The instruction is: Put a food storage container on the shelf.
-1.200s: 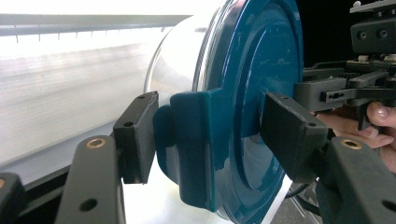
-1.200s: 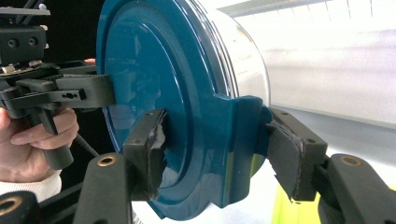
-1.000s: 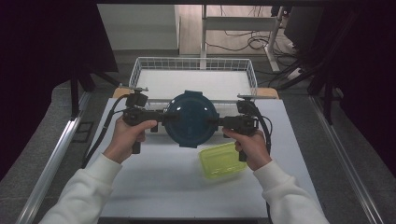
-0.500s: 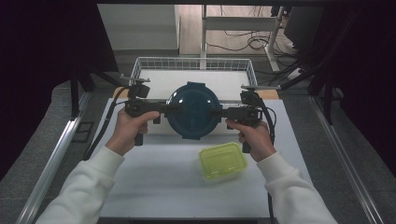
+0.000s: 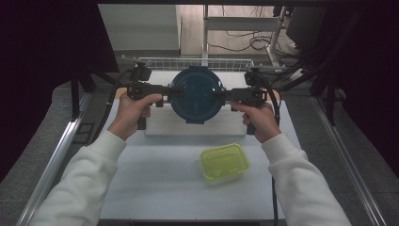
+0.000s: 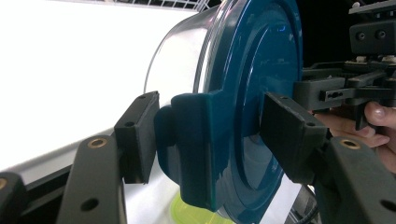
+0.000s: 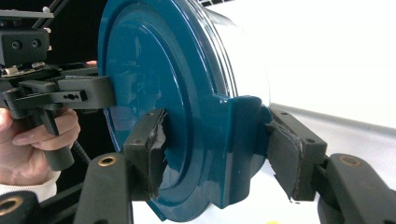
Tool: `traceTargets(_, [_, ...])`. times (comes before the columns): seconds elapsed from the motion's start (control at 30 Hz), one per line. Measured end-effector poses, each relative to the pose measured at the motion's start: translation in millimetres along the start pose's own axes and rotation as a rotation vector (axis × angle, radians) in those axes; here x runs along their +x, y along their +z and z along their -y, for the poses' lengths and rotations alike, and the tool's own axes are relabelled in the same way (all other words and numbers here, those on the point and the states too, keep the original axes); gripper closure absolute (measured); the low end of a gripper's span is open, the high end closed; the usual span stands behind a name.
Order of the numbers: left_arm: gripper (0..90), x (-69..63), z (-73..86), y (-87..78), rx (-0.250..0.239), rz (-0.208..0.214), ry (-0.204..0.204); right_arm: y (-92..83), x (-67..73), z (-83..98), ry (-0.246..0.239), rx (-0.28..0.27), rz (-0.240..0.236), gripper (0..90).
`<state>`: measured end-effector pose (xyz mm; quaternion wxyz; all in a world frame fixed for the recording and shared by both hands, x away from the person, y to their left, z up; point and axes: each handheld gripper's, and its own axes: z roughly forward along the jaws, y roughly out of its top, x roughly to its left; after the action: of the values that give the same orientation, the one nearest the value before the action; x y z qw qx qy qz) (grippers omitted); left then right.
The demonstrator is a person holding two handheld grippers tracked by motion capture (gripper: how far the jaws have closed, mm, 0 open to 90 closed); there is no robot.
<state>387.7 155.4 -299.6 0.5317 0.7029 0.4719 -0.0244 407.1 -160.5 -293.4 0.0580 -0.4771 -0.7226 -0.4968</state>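
Observation:
A round clear container with a dark blue lid [image 5: 196, 94] hangs above the table between both grippers. My left gripper [image 5: 170, 91] is shut on the lid's left clip tab [image 6: 196, 144]; its pads press the tab from both sides. On the opposite side my right gripper [image 5: 222, 95] is shut on the right clip tab [image 7: 236, 140]. The container's clear wall [image 6: 175, 60] shows behind the lid. Across the lid, the right gripper's own view catches the other hand and its gripper [image 7: 56, 98].
A yellow-green lidded box [image 5: 224, 162] lies on the white table [image 5: 155, 179] near the right forearm. A white wire basket [image 5: 155, 63] stands at the table's far edge. A pale board [image 5: 160, 125] lies under the held container. Metal rails run along both table sides.
Both hands have lifted the blue-lidded container and carried it away from me toward the wire basket. The yellow-green box stays where it was.

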Motion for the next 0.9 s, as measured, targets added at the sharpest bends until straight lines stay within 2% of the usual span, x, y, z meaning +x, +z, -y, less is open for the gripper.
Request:
traceTargets(0.23, [39.3, 2.9, -21.9, -0.4, -0.015, 0.007, 0.001, -0.1, 2.4, -20.5, -0.01, -0.006, 0.007, 41.1])
traceTargets(0.5, [39.3, 5.4, -39.4, -2.3, -0.03, 0.013, 0.004, -1.4, 6.5, -42.3, -0.028, -0.012, 0.014, 41.1])
traceTargets(0.6, [39.3, 10.1, -45.5, -0.9, -0.031, 0.02, -0.014, -0.4, 9.1, -54.4, -0.046, 0.002, 0.03, 41.1])
traceTargets(0.73, [39.3, 14.2, -50.7, 1.1, -0.036, 0.018, -0.03, 3.5, 5.8, -63.1, -0.046, 0.007, 0.023, 41.2])
traceTargets(0.9, [39.3, 27.0, -59.6, 8.2, -0.022, 0.023, -0.055, 12.3, -3.1, -75.4, -0.019, 0.018, 0.02, 41.7])
